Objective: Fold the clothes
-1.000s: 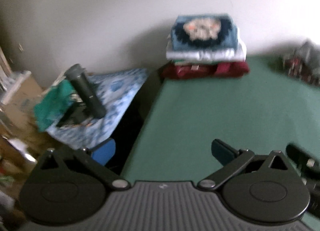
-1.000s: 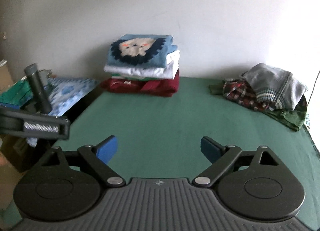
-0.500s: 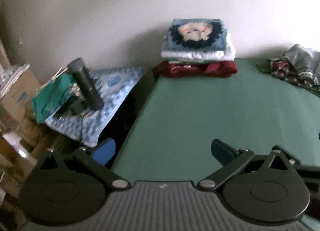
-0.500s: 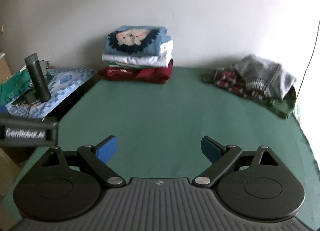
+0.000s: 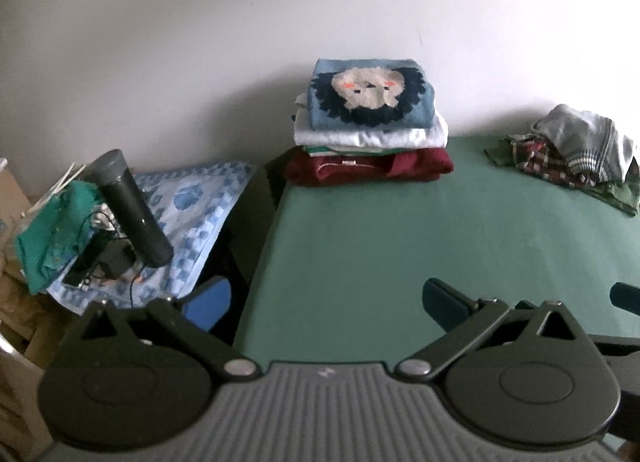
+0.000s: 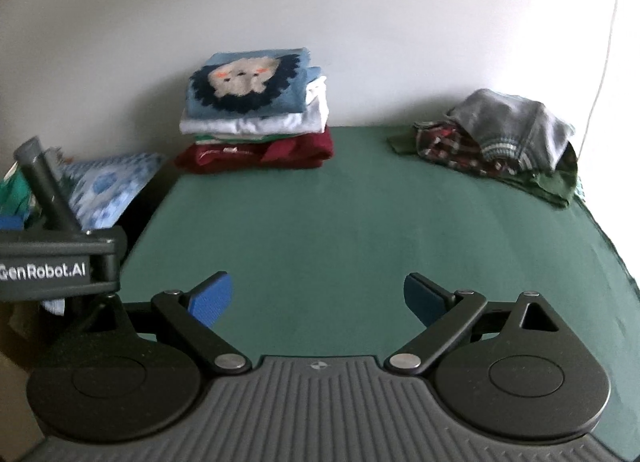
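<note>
A heap of unfolded clothes (image 6: 508, 146) lies at the far right corner of the green table cover (image 6: 360, 230), close to the wall: a grey knitted jumper (image 6: 516, 126) with striped cuffs on top, a red checked shirt (image 6: 448, 150) under it, and a dark green garment (image 6: 552, 186) at the bottom, spreading toward the right edge. In the left wrist view the same heap (image 5: 568, 154) sits at the far right.

At the far left corner, also against the wall, stands a stack of folded clothes (image 6: 256, 118). Its top piece is a blue jumper with a lion face (image 6: 248, 82); below come white folded items (image 6: 256, 124), a thin green-and-white layer, and a dark red garment (image 6: 256, 154) at the base.

The middle and near part of the cover is bare. The right gripper (image 6: 318, 296) hovers over the near edge, its jaws spread wide with nothing between them. The left gripper (image 5: 324, 298) is over the near left edge, jaws likewise wide apart and empty; its left fingertip hangs beyond the cover's edge.

Off the table's left side lies a blue patterned cloth (image 5: 192, 214) with a dark cylinder (image 5: 132, 206) leaning on it, a teal cloth (image 5: 52, 222) beside it, and some black cables and a small black box (image 5: 108, 258). A thin white cord (image 6: 604, 46) runs down the wall at the right.
</note>
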Demonstrator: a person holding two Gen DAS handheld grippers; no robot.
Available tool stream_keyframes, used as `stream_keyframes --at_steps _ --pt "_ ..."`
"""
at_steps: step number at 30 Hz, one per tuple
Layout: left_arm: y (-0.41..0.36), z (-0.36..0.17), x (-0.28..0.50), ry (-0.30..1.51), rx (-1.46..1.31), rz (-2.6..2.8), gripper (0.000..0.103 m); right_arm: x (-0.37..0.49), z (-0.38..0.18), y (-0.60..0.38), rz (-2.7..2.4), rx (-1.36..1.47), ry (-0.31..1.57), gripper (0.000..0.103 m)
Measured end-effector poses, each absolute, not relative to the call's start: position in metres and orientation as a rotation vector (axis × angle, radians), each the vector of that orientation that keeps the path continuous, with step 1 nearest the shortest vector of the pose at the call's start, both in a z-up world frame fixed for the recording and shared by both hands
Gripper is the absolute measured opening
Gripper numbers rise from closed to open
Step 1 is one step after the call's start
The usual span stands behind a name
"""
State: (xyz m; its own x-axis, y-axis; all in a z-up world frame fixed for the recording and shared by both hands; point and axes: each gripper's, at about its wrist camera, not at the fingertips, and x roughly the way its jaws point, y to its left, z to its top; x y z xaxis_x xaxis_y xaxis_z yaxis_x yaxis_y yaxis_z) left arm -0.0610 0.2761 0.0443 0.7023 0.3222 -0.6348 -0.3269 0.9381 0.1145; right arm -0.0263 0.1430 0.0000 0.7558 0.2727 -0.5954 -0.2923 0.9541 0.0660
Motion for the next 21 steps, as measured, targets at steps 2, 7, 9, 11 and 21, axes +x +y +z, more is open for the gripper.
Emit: stream_keyframes --at_steps 2,7,9,11,21 --pt "0.282 0.044 -0.059 0.705 -0.029 0.344 0.102 -0.027 0.004 0.148 0.292 -0.022 0.639 0.095" --pt "0.295 0.048 -0.061 0.667 -0.063 0.346 0.102 -0.033 0.014 0.166 0.274 -0.088 0.570 0.095" --pt "0.301 0.049 -0.061 0.655 -0.088 0.343 0.102 -0.033 0.018 0.172 0.269 -0.107 0.560 0.095" --pt "0.305 0.050 -0.061 0.647 -0.107 0.344 0.102 -0.031 0.021 0.177 0.266 -0.117 0.560 0.095" --pt "0.297 0.050 -0.056 0.620 -0.063 0.383 0.102 -0.009 0.019 0.182 0.234 -0.161 0.645 0.095"
